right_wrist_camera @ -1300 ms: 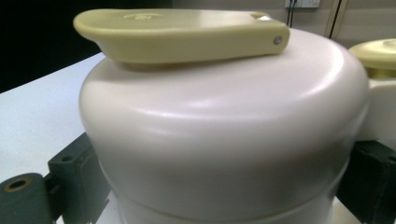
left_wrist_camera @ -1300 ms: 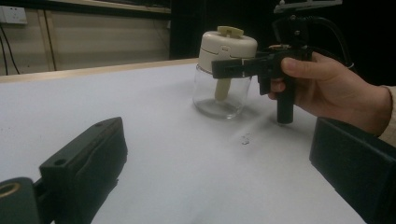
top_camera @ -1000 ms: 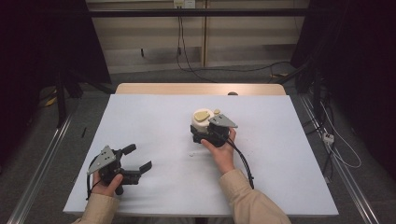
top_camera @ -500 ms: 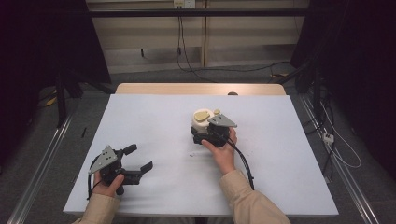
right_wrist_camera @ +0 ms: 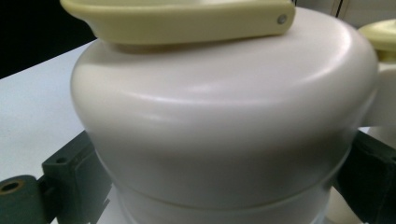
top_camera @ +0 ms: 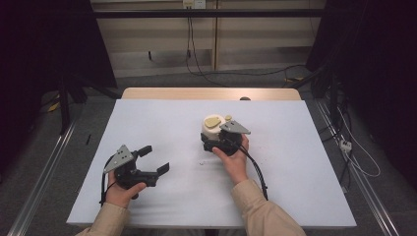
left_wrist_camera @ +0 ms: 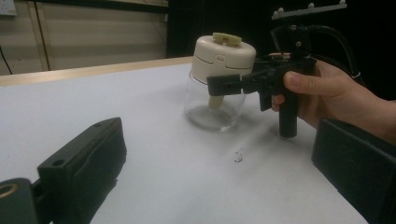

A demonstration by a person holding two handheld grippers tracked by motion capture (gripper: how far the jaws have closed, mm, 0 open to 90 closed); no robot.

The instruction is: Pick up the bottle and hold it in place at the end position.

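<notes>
A small jar (top_camera: 212, 129) with a clear glass base and a cream lid (left_wrist_camera: 223, 53) topped by a pale yellow flap stands upright near the middle of the white table (top_camera: 295, 147). My right gripper (top_camera: 214, 140) is at the jar's near side. Its two black jaws press against opposite sides of the lid (right_wrist_camera: 224, 116), shut on it with no gap showing. My left gripper (top_camera: 156, 160) rests low at the table's front left, well apart from the jar, jaws spread wide with nothing between them. It faces the jar (left_wrist_camera: 217, 100) and the right gripper (left_wrist_camera: 261, 81).
A few tiny crumbs (left_wrist_camera: 238, 156) lie on the sheet just in front of the jar. A bare wooden strip (top_camera: 211, 93) runs along the table's far edge. Dark floor, rails and cables surround the table.
</notes>
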